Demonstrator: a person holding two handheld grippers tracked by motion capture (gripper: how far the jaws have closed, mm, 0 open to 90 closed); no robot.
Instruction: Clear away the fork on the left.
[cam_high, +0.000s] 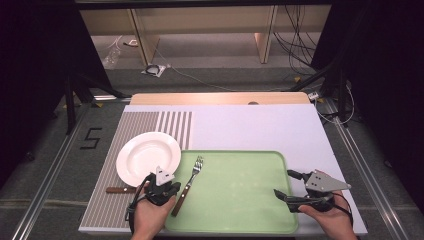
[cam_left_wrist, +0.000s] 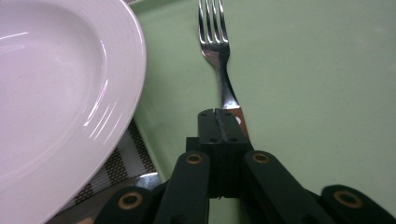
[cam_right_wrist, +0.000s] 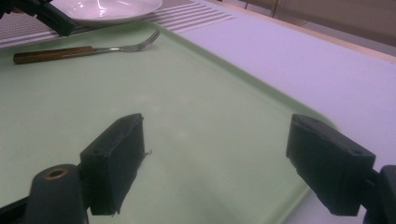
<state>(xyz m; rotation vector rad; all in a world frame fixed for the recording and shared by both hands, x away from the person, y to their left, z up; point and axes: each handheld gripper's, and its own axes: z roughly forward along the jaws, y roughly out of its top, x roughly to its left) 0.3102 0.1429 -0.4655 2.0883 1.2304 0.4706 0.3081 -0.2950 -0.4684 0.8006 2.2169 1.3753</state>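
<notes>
A fork (cam_high: 192, 177) with a wooden handle lies on the left part of the green tray (cam_high: 240, 200), tines pointing away. My left gripper (cam_high: 173, 187) sits over the fork's handle end, beside the white plate (cam_high: 148, 157). In the left gripper view its jaws (cam_left_wrist: 218, 114) are pressed together with nothing between them, and the fork (cam_left_wrist: 217, 51) runs on ahead from under them. My right gripper (cam_high: 286, 183) rests at the tray's right edge. Its jaws (cam_right_wrist: 217, 123) stand wide apart over bare tray (cam_right_wrist: 187, 116).
The plate sits on a striped placemat (cam_high: 105, 200) left of the tray. A wooden-handled knife (cam_high: 120, 190) lies on the mat just left of my left hand. A white board (cam_high: 260, 127) extends behind the tray to the table's far edge.
</notes>
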